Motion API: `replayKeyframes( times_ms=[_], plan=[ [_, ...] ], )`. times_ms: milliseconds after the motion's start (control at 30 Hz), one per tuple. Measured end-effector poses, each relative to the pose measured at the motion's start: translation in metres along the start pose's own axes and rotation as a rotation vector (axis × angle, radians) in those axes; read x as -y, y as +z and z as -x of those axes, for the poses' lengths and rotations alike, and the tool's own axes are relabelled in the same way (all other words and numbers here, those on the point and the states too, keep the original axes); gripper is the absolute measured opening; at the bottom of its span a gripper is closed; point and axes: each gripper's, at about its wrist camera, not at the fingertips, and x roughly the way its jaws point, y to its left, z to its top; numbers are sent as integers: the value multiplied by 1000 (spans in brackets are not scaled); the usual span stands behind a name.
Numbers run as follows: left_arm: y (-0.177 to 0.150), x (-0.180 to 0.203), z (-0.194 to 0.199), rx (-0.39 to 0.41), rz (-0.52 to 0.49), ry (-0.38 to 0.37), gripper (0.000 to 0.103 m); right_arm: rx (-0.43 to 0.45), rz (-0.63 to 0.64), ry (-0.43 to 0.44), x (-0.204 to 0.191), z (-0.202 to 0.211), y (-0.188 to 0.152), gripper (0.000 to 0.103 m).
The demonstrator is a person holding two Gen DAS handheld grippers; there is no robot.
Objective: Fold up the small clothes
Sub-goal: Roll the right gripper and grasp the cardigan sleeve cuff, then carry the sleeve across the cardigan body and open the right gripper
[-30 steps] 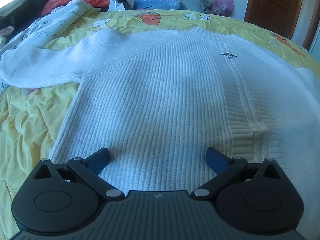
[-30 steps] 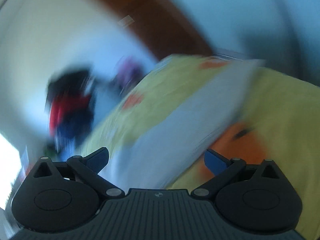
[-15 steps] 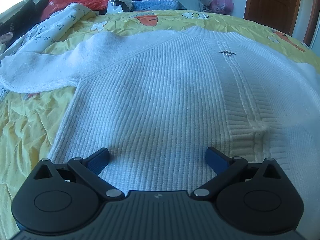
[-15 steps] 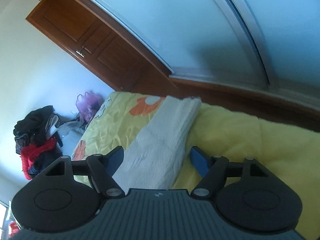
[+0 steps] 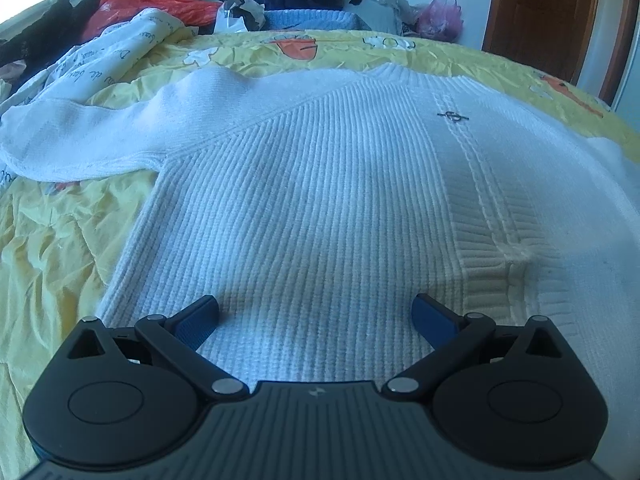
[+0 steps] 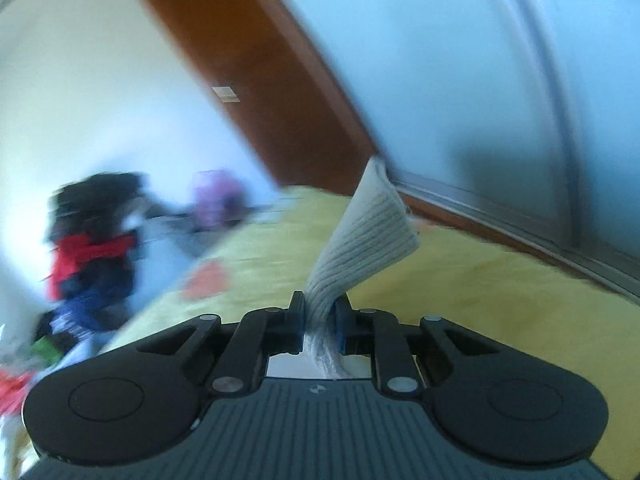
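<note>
Closing on the sweater's ribbed cuff (image 6: 372, 236), right gripper (image 6: 318, 314) risks slipping off bunched knit; left gripper (image 5: 316, 314) fingers released above sweater (image 5: 304, 184).

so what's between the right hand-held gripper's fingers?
Right wrist view: the ribbed cuff end of the white knit sweater's sleeve is pinched between the closing jaws of the right hand-held gripper, fabric sticking up above the yellow bedspread.

The right gripper (image 6: 319, 312), wide open a second ago with the sweater cuff (image 6: 368, 236) lying loose between its fingers, is now closing on that cuff, which stands pinched and lifted ahead of the tips, the view blurred and rolled.
</note>
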Motion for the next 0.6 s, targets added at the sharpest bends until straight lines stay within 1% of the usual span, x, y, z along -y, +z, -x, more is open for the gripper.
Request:
replayKeyframes(
  times_ms=[100,200,267,367,400,467,500,533,567,600],
  plan=[
    [-1,-5,4,11,17,-21,103,-30,98,180,-72,13,-28,19],
    [0,-19,10,14,77,-80,103,-117,248,341,-151,12,-80,19],
    [1,-30,17,24,122,-111,103,-194,322,403,-192,2,-121,18],
    [0,-44,29,63,158,-118,103,-318,367,444,-230,-17,-182,16],
    [0,-48,32,76,165,-124,103,-342,401,439,-239,-19,-200,14],
    [0,-55,38,97,186,-150,103,-363,469,405,-249,-27,-229,14],
    [2,-59,39,94,206,-182,103,-387,492,388,-250,-27,-238,21],
    [3,-63,38,82,231,-226,103,-411,502,369,-253,-28,-243,24],
    [6,-67,37,70,263,-283,103,-413,502,365,-253,-24,-244,25],
    [8,-69,35,66,286,-323,103,-400,497,380,-254,-7,-247,33]
  ],
)
